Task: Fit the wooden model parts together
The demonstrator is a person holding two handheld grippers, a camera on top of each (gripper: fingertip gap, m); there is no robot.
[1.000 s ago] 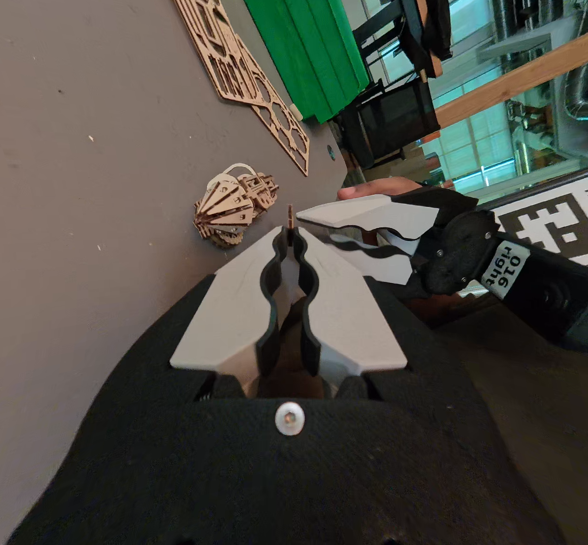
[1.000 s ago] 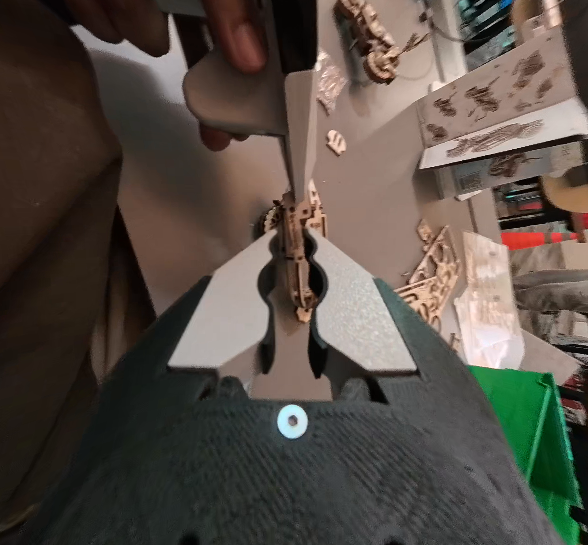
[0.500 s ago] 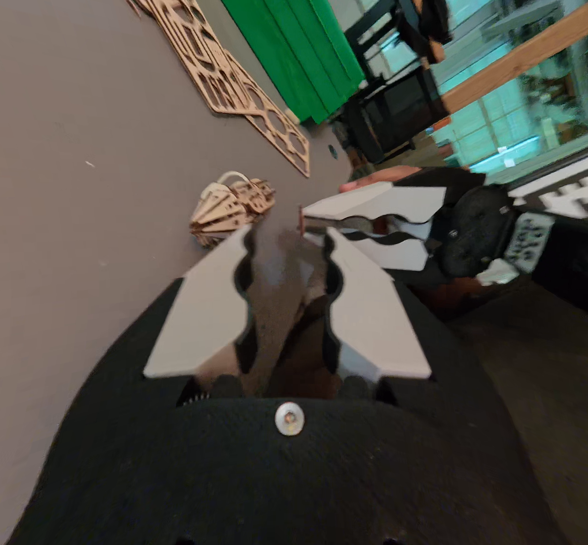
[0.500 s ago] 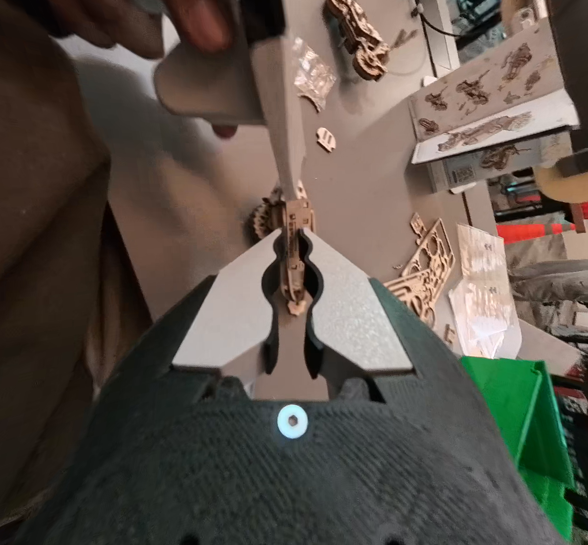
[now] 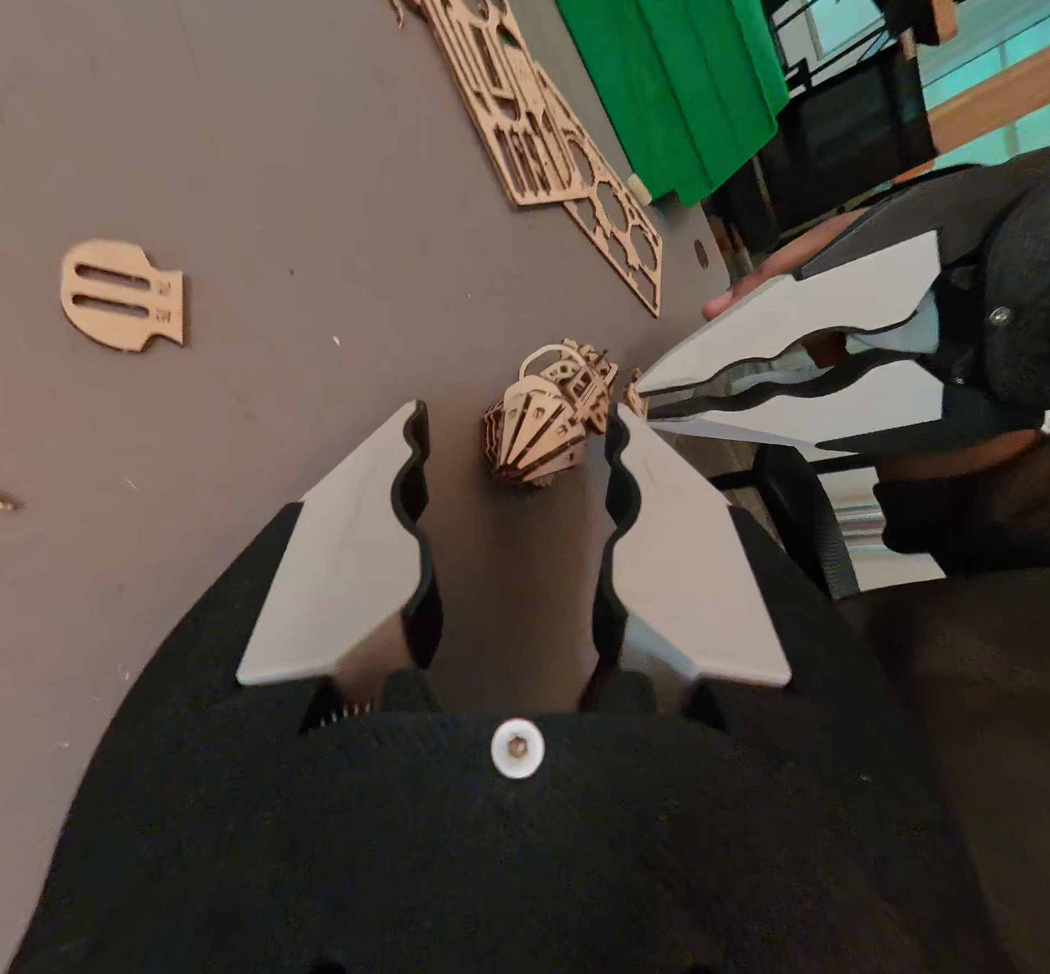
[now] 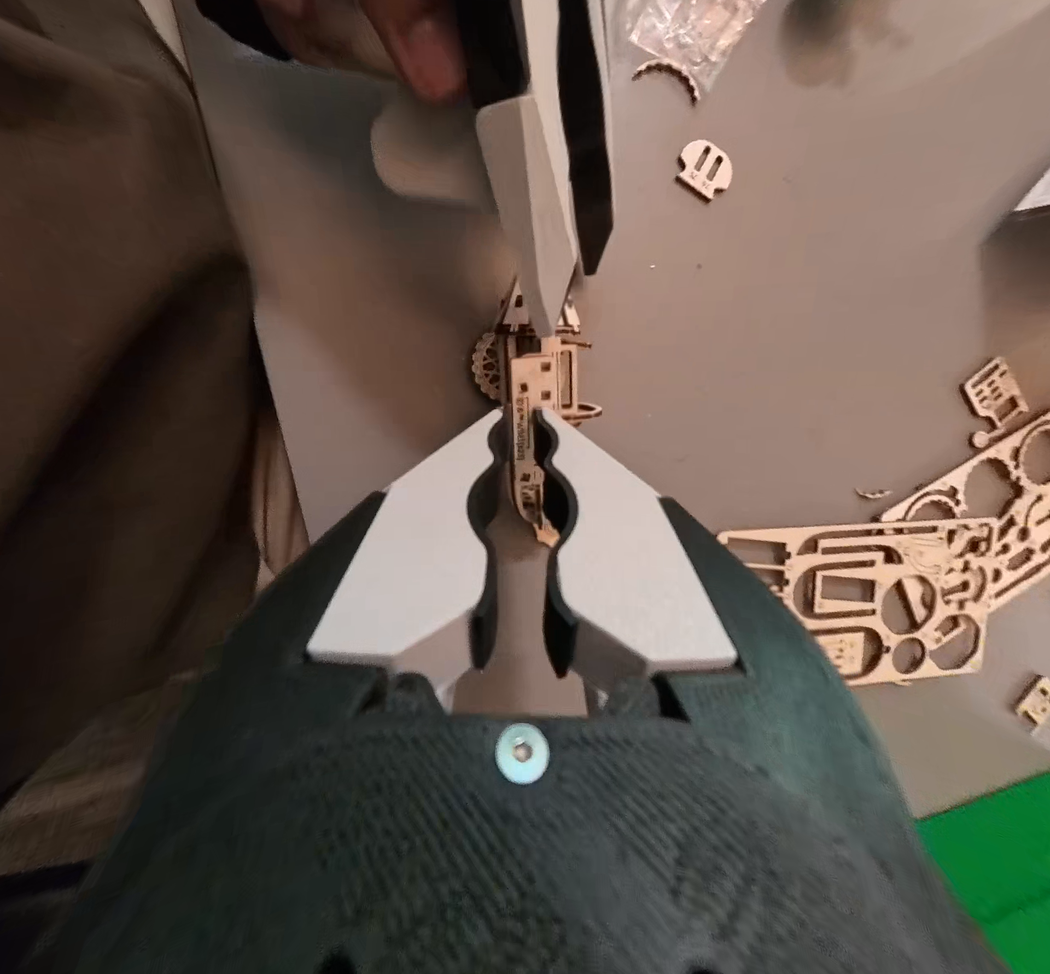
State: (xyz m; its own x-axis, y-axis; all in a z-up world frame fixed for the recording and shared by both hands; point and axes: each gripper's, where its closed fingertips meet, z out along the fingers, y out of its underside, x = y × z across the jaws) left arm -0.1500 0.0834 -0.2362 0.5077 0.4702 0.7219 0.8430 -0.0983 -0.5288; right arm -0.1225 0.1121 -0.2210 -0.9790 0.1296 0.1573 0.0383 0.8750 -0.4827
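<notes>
Strip of flat wood is being pinched edge-on in the right gripper, probably for slotting into the model lying on the table before the spread, empty left gripper.

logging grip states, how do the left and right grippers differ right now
The left gripper is open and holds nothing; the right gripper is shut on a flat light-wood model part. The left points at the small assembled wooden model on the grey table. Both have grey wavy-edged fingers.

Two claws, one model, roughly three punched sheets.
</notes>
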